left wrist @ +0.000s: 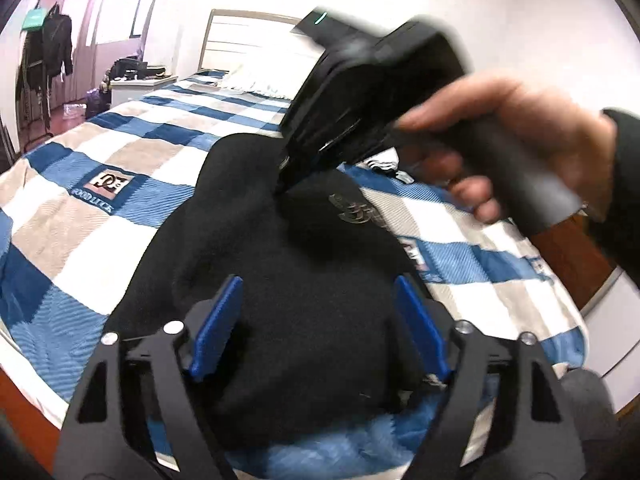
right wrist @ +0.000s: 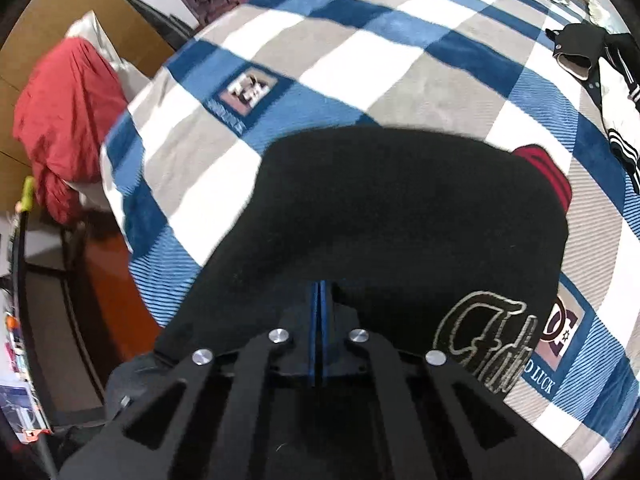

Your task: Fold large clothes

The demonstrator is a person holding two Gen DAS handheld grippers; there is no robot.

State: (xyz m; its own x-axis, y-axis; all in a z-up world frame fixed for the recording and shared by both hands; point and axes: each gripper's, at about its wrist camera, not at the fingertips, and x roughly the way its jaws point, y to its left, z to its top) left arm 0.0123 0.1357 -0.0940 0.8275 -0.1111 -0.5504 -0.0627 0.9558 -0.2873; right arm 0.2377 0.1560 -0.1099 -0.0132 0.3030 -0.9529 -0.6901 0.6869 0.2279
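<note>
A black sweatshirt [left wrist: 288,280] with a grey outlined logo [right wrist: 488,336] and a red cuff [right wrist: 548,172] lies bunched on the checked bed blanket [left wrist: 120,152]. My left gripper [left wrist: 318,308] is open. Its blue fingers [left wrist: 216,328] stand wide apart, with the black fabric lying between and under them. A hand [left wrist: 500,128] holds my right gripper [left wrist: 280,188], which points steeply down into the sweatshirt's middle. In the right wrist view the right gripper [right wrist: 320,292] has its blue pads pressed together, pinching a raised fold of the sweatshirt [right wrist: 400,208].
A black and white jacket [right wrist: 612,92] lies on the blanket at the far right. Red bedding [right wrist: 68,120] is heaped off the bed's left edge. The headboard [left wrist: 256,36], a nightstand [left wrist: 140,84] and a clothes rack [left wrist: 52,48] stand beyond.
</note>
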